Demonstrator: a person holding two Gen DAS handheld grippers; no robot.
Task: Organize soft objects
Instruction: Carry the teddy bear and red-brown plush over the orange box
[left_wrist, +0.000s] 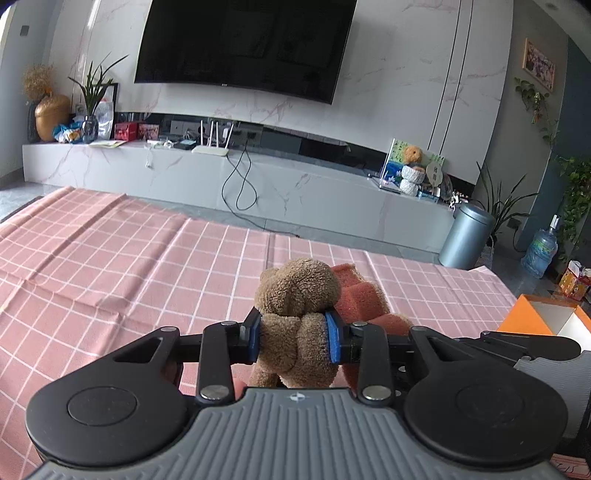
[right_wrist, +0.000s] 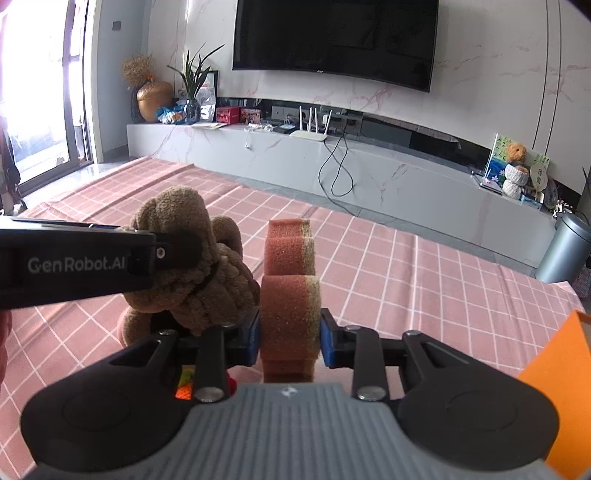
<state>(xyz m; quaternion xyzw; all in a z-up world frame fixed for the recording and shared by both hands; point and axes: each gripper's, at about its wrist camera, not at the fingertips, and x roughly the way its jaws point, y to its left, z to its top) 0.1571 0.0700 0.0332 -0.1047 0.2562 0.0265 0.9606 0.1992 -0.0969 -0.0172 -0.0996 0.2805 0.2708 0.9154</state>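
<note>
My left gripper (left_wrist: 293, 338) is shut on a brown plush bear (left_wrist: 299, 288) and holds it above the pink checked cloth (left_wrist: 129, 266). My right gripper (right_wrist: 290, 334) is shut on a pink wavy sponge (right_wrist: 290, 295) with a tan edge, held upright. The sponge also shows in the left wrist view (left_wrist: 364, 295), just right of the bear. In the right wrist view the bear (right_wrist: 192, 266) sits just left of the sponge, with the left gripper's black arm (right_wrist: 77, 266) across it.
An orange box (left_wrist: 535, 317) with white dividers stands at the right; its side also shows in the right wrist view (right_wrist: 561, 387). Beyond the table are a marble TV bench (left_wrist: 258, 177), a grey bin (left_wrist: 467, 236) and a water bottle (left_wrist: 539, 251).
</note>
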